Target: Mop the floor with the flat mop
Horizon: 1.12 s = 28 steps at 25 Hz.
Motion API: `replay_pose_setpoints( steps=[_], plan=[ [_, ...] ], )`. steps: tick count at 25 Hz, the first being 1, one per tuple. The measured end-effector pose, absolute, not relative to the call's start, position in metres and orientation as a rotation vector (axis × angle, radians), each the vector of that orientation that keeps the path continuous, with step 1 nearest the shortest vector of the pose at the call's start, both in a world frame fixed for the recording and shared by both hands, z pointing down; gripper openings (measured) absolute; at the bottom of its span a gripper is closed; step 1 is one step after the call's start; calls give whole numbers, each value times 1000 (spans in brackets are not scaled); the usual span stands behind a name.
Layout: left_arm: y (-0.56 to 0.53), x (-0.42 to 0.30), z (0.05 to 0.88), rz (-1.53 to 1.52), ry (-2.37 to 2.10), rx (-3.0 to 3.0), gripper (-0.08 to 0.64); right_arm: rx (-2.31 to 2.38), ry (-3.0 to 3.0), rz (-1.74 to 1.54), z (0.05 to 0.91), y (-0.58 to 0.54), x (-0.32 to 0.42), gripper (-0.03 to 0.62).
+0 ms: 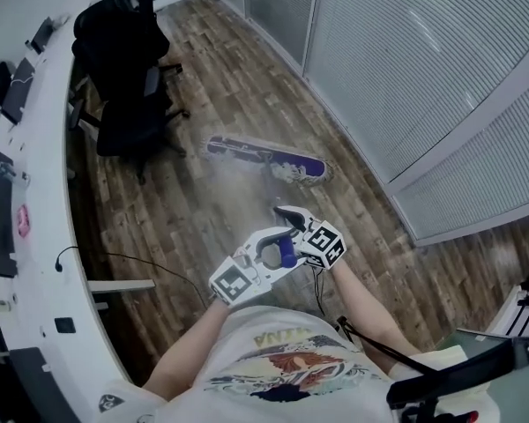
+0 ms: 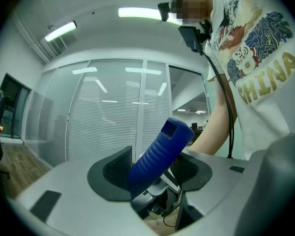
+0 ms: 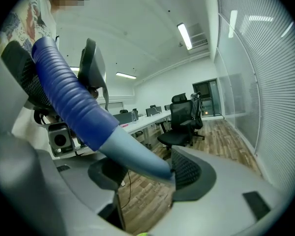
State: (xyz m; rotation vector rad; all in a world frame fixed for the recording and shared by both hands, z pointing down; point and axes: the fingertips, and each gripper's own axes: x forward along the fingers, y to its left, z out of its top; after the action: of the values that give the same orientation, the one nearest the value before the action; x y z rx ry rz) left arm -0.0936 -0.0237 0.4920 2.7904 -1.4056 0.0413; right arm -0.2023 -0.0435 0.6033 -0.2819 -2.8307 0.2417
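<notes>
- Left gripper [image 2: 150,168]: fingers pinch the blue grip [image 2: 160,154] at the top of the flat mop's handle.
- Right gripper [image 3: 140,173]: fingers closed on the grey shaft [image 3: 132,156] just below that grip.
- Mop head [image 1: 264,157]: flat on the wooden floor [image 1: 203,210], near the floor's edge along the glass partition [image 1: 397,77].
- Progress: we judge mopping to be under way. No wet track is readable, so the finished share is unclear. The strip by the office chairs [image 1: 128,104] and along the desk [image 1: 44,236] probably remains.
</notes>
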Motion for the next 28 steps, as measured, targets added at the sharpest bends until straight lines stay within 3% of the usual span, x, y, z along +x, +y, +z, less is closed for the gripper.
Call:
replay_pose_setpoints(
  steps=[17,28],
  plan=[
    [146,116,491,35,-1309,2861,213,-253,-2875,293,608,127,-1,238],
    [149,107,496,204,-1225,2949,214,-246,-2906,344,600,126,-6,244]
  ],
)
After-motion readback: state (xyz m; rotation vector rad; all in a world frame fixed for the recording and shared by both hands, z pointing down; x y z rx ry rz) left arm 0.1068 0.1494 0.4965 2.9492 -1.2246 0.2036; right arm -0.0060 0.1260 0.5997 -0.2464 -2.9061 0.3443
